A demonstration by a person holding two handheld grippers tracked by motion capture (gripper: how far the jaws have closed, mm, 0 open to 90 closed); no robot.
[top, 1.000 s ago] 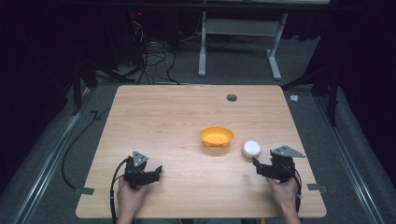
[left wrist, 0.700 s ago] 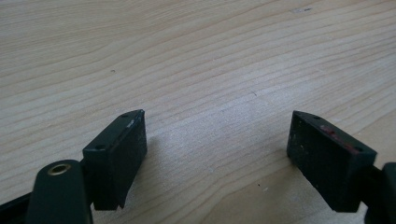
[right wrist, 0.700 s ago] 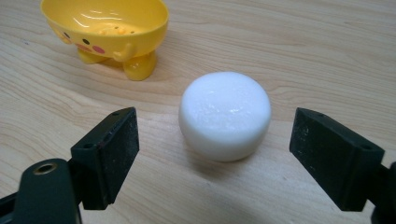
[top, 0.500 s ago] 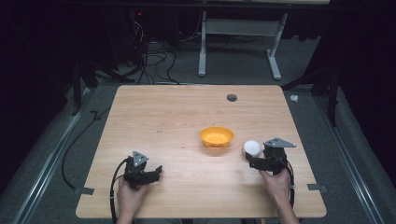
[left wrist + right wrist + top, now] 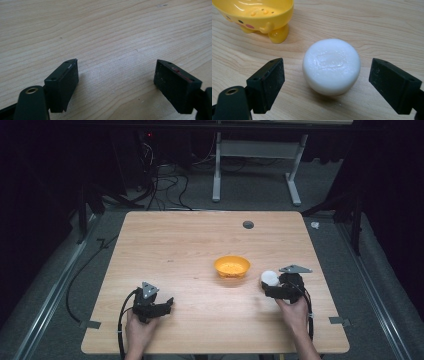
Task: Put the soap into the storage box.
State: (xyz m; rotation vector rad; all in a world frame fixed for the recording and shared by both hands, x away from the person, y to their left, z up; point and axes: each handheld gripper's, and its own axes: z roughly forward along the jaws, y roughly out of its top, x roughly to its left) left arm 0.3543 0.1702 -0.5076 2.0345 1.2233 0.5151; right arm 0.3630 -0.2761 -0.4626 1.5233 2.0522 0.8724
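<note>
A round white puck-shaped block (image 5: 331,66) lies on the wooden table (image 5: 175,250), just right of a yellow duck-faced bowl (image 5: 232,266). My right gripper (image 5: 325,86) is open, with its jaws on either side of the white block (image 5: 269,277) and not touching it. The bowl (image 5: 254,13) stands beyond the block at the upper left of the right gripper view. My left gripper (image 5: 159,307) rests near the table's front left, held by a hand. It is open (image 5: 115,82) over bare wood with nothing between its jaws.
A small dark round hole (image 5: 248,224) sits near the table's far edge. Cables (image 5: 165,180) and a metal stand's legs (image 5: 255,175) lie on the floor behind the table. Metal rails (image 5: 55,285) run along both sides.
My right gripper has moved forward and left to the white block, so that its jaws now flank it. The left gripper has stayed in place.
</note>
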